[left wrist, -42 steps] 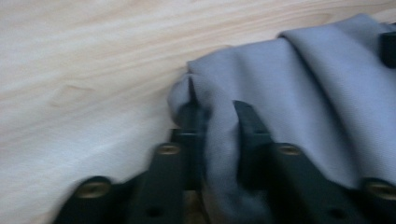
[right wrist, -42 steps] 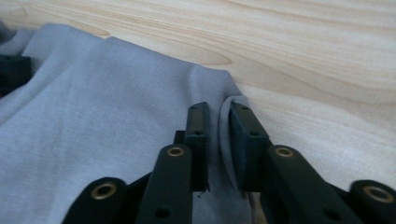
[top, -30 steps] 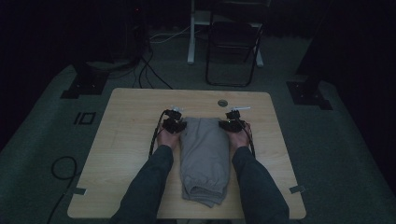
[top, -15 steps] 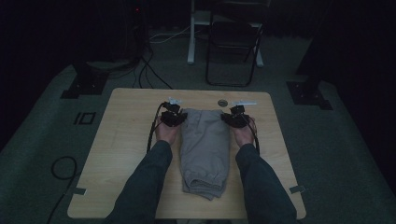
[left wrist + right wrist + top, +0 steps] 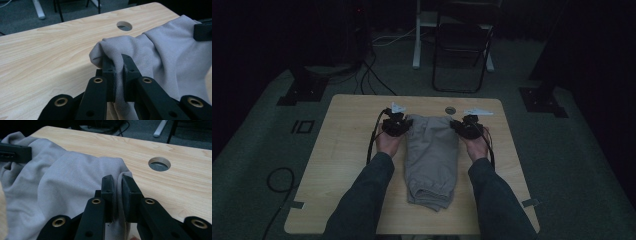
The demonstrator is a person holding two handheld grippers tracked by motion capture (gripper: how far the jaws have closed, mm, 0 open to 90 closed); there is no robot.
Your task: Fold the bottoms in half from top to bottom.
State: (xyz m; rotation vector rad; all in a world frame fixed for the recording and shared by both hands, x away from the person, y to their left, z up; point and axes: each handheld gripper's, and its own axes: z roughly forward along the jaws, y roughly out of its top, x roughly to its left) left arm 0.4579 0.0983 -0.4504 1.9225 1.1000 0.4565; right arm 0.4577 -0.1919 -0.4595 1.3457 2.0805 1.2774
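Grey trousers [image 5: 432, 157] lie folded along the middle of the worktop [image 5: 342, 150], long axis running near to far, waistband at the far end. The left tongs [image 5: 398, 125] and right tongs [image 5: 464, 127] each pinch a far corner, jaws closed on cloth. No writing is readable.

Left gripper [image 5: 398, 121] and right gripper [image 5: 466, 125], both clamped, forearms stretched forward.
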